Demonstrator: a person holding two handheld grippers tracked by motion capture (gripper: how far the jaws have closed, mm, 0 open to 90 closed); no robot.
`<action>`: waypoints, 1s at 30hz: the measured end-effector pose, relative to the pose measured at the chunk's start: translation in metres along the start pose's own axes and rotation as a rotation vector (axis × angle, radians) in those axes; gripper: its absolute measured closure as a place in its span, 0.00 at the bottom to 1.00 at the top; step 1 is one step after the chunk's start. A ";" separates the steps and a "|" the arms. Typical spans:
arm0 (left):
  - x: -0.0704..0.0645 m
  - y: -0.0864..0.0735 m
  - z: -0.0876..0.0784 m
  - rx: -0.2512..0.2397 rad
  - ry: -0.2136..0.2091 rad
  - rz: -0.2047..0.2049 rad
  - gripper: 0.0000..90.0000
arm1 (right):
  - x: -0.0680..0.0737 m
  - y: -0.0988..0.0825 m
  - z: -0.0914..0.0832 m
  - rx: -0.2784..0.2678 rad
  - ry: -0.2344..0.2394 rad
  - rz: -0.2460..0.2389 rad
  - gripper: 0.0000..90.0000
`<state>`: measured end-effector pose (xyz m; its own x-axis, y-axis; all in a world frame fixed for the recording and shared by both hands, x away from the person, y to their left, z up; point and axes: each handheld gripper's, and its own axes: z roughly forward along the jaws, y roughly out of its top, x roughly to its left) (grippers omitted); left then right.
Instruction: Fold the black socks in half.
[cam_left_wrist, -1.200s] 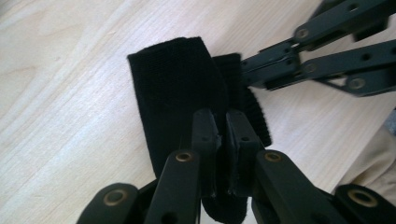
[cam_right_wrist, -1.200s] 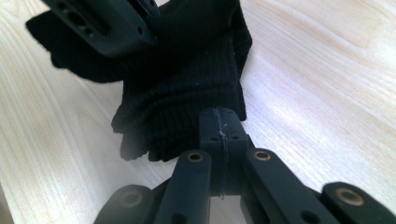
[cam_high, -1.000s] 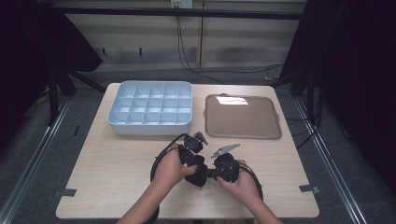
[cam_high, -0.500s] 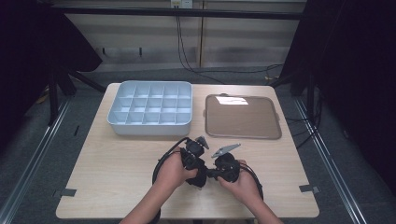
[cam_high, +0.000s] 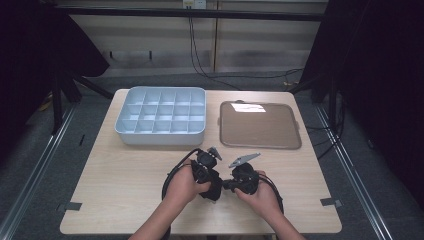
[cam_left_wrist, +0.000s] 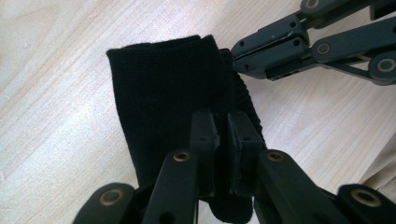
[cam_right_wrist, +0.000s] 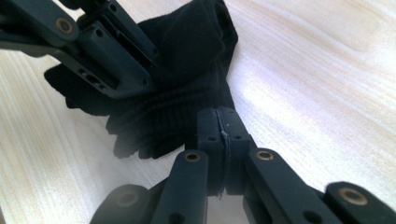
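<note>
Left gripper view — black sock (cam_left_wrist: 168, 98) pinched between left claw (cam_left_wrist: 223, 135) — on table (cam_left_wrist: 56, 93).

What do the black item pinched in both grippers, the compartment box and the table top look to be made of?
Black sock: knitted fabric, matte, with a ribbed cuff showing in the right gripper view; it looks like a sock. Compartment box: probably moulded plastic, pale blue-grey, smooth, with thin even dividers. Table top: light wood or wood-look laminate, grain lines visible; the pictures cannot settle which.
</note>
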<state>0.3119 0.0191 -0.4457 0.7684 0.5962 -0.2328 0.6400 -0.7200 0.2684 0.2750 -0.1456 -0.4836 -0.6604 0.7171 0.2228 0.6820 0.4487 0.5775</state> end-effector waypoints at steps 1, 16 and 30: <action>0.001 0.000 0.000 0.002 -0.003 0.009 0.91 | 0.000 0.000 0.000 0.000 0.000 0.000 0.98; 0.001 -0.003 0.000 -0.025 -0.011 -0.005 0.90 | -0.005 0.009 -0.010 -0.053 0.011 0.020 0.87; 0.001 -0.004 -0.001 -0.032 -0.020 -0.003 0.90 | 0.000 0.024 -0.012 -0.080 0.010 0.019 0.78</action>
<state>0.3103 0.0232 -0.4467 0.7663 0.5910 -0.2520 0.6425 -0.7062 0.2975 0.2875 -0.1415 -0.4607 -0.6510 0.7195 0.2421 0.6676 0.3908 0.6337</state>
